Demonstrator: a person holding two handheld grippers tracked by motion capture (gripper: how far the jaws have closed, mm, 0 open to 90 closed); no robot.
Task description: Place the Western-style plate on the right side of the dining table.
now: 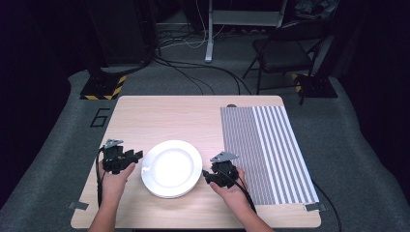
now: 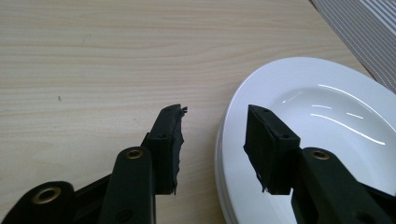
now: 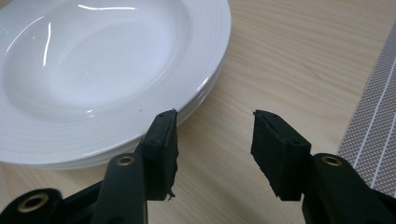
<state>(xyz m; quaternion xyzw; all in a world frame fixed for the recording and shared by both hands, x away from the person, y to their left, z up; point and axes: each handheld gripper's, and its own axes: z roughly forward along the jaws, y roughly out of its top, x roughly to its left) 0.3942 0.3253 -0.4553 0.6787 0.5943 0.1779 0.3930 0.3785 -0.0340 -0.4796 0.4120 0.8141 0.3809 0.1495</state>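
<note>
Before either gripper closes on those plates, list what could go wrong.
1. The plates are stacked, so a grip on the top rim may lift one and drag the rest.
2. The left gripper straddles the glossy rim, which may slip.
3. The right gripper has its jaws open beside the rim, so closing could catch nothing.

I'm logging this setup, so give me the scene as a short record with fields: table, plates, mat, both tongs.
table: light wood
plates: white stack, near front edge, middle
mat: striped grey, right side of table
left tongs: open, straddling the stack's rim, pads not touching
right tongs: open, beside the stack's right edge, nothing between
</note>
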